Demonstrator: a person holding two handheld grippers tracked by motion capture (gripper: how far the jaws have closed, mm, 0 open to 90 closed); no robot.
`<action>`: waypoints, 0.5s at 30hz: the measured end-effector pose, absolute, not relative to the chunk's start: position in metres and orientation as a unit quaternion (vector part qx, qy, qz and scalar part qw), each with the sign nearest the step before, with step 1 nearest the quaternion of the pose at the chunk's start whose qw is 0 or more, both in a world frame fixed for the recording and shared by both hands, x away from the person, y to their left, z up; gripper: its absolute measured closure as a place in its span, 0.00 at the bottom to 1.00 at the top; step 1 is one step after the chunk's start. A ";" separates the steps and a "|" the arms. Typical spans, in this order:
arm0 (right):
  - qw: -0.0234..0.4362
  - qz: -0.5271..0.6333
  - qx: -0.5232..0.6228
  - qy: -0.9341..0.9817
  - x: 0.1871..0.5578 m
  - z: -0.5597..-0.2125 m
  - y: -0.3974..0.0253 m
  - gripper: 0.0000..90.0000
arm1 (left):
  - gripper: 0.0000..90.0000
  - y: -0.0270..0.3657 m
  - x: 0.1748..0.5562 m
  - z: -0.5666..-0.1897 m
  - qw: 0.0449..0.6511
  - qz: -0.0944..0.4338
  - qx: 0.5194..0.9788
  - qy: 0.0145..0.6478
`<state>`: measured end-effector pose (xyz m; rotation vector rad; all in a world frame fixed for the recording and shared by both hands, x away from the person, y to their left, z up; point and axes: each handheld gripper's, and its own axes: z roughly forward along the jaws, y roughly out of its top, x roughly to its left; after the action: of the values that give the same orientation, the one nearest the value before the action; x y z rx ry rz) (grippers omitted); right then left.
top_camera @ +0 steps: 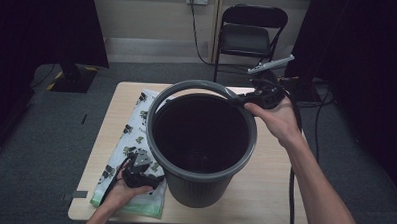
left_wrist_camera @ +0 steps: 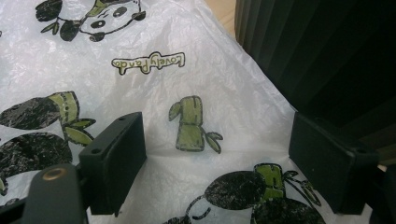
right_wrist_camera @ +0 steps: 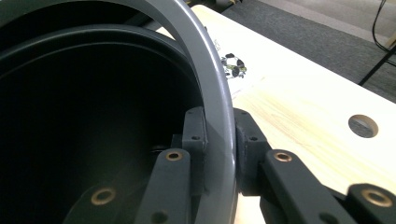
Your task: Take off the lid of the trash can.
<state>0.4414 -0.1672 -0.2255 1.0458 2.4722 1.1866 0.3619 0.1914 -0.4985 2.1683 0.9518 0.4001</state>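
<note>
Lifting the ring (top_camera: 187, 86) off the bin (top_camera: 201, 142) looks like the step in hand. The right gripper (top_camera: 242, 97) has its 2 jaws clamped on the ring at about 2 o'clock of the bin's mouth, 1 pad inside and 1 outside, as the right gripper view shows (right_wrist_camera: 219, 144). The ring is tilted: raised along the far side, from 9 through 12 to 2 o'clock, and seemingly low at the near side.

The bin stands upright at the middle of the table (top_camera: 268, 194), long axis vertical, mouth facing up.

The left gripper (top_camera: 137, 166) hovers at 8 o'clock of the bin over the panda-print bag (top_camera: 135, 135), jaws wide apart and holding nothing; in its own view the bag (left_wrist_camera: 187, 93) lies flat beneath them. The bag's long axis runs from 6 to 12 o'clock along the table's left edge.

Next, I judge, the ring must come fully clear, and the left gripper must pinch the bag's edge to carry it to the bin.
</note>
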 end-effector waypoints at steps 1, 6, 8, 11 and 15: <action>0.100 0.405 0.355 0.837 0.442 -0.226 -0.168 0.87 | 0.20 0.191 0.362 -0.499 0.362 0.155 0.842 0.369; 0.077 0.419 0.357 0.831 0.443 -0.227 -0.173 0.87 | 0.19 0.191 0.362 -0.499 0.364 0.156 0.841 0.369; 0.073 0.423 0.357 0.830 0.443 -0.226 -0.174 0.87 | 0.19 0.191 0.362 -0.499 0.364 0.155 0.841 0.369; 0.069 0.428 0.353 0.829 0.442 -0.222 -0.174 0.88 | 0.19 0.191 0.362 -0.499 0.364 0.155 0.841 0.368; 0.065 0.429 0.352 0.830 0.441 -0.217 -0.174 0.88 | 0.19 0.191 0.362 -0.499 0.365 0.155 0.841 0.368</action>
<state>0.4409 -0.1736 -0.2172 1.0611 2.5034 1.2948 0.3619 0.1910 -0.4993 2.1626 0.9475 0.3978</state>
